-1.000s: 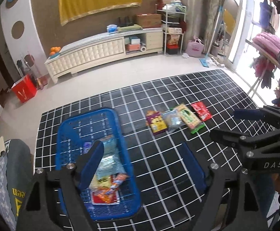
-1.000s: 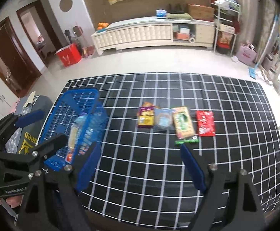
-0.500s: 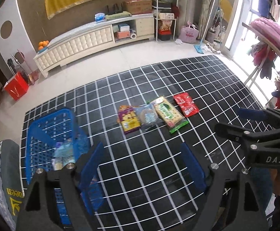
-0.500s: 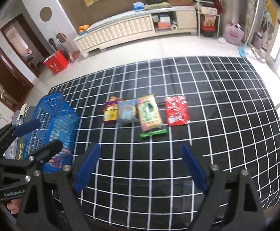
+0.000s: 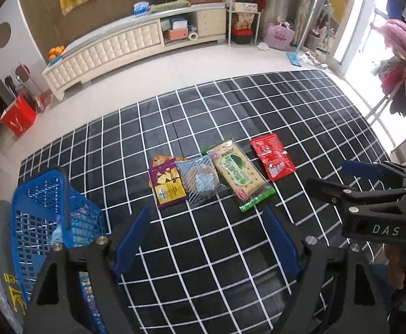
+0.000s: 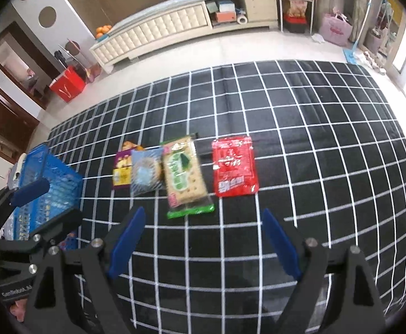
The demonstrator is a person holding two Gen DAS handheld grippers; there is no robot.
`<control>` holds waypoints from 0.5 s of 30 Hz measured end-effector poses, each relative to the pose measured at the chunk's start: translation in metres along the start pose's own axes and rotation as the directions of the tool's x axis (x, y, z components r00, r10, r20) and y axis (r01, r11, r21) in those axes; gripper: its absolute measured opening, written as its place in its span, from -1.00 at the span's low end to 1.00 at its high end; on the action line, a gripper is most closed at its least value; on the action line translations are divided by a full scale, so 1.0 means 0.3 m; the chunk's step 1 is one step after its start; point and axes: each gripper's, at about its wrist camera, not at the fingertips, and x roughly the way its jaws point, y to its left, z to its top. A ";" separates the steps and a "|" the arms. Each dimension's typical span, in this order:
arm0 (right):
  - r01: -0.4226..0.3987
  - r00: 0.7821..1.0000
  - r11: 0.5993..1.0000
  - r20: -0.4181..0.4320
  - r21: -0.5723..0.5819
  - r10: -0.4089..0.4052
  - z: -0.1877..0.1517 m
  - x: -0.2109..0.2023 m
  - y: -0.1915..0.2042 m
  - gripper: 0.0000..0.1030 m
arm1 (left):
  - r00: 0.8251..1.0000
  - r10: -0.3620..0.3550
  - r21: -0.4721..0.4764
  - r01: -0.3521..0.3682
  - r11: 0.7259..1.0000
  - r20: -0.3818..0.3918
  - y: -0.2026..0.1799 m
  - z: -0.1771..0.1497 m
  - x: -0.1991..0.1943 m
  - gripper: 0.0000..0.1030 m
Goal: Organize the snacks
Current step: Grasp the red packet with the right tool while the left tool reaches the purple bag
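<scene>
- Both grippers are empty right now. The left gripper (image 5: 204, 229) has its blue pads spread wide with nothing between them, and the right gripper (image 6: 203, 232) is the same.
- Just ahead of both sits a row of four snack packs on the black mat with the white grid (image 5: 230, 264): a purple chip bag (image 5: 167, 184), a clear striped cookie pack (image 5: 200, 181) overlapping it, a green-and-beige cracker pack (image 5: 237, 174), and a red foil pouch (image 5: 272, 157) a little apart at the right end.
- They're laid flat side by side, probably so each can be pinched by an edge.
- The blue plastic mesh basket (image 5: 41, 208) is down to the left of the left gripper, with some packs already inside, so I'd guess that's where the row is headed.
- The cracker pack lies nearly dead ahead of the right gripper, so it looks like the easy next grab.
</scene>
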 end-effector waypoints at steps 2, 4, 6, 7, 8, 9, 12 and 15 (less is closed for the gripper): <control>0.009 1.000 1.000 -0.021 -0.004 -0.009 0.029 0.047 -0.016 0.72 | 1.000 0.001 -0.023 -0.001 1.000 -0.019 0.013 0.015 0.047 0.57; 0.007 0.999 1.000 -0.041 -0.002 -0.007 0.054 0.091 -0.032 0.72 | 0.999 0.007 -0.043 -0.009 0.999 -0.041 0.029 0.032 0.101 0.57; -0.002 0.998 1.000 -0.068 -0.008 0.002 0.074 0.136 -0.046 0.72 | 0.998 0.003 -0.059 -0.007 0.998 -0.059 0.041 0.047 0.143 0.57; 0.000 0.997 1.000 -0.083 -0.010 0.000 0.086 0.163 -0.055 0.72 | 0.997 0.002 -0.070 -0.007 0.998 -0.071 0.049 0.055 0.168 0.57; 0.005 0.996 1.000 -0.090 -0.013 -0.007 0.096 0.180 -0.062 0.72 | 0.997 0.002 -0.079 -0.008 0.997 -0.079 0.055 0.061 0.186 0.57; 0.013 0.995 1.000 -0.095 -0.017 -0.014 0.105 0.197 -0.069 0.72 | 0.996 -0.001 -0.091 -0.007 0.996 -0.088 0.062 0.070 0.204 0.57; 0.030 0.992 0.999 -0.125 -0.020 -0.032 0.128 0.265 -0.098 0.72 | 0.994 -0.019 -0.127 0.005 0.992 -0.107 0.078 0.099 0.257 0.57; 0.021 0.986 1.000 -0.167 -0.012 -0.023 0.134 0.329 -0.125 0.72 | 0.992 -0.024 -0.142 0.006 0.990 -0.127 0.080 0.120 0.310 0.57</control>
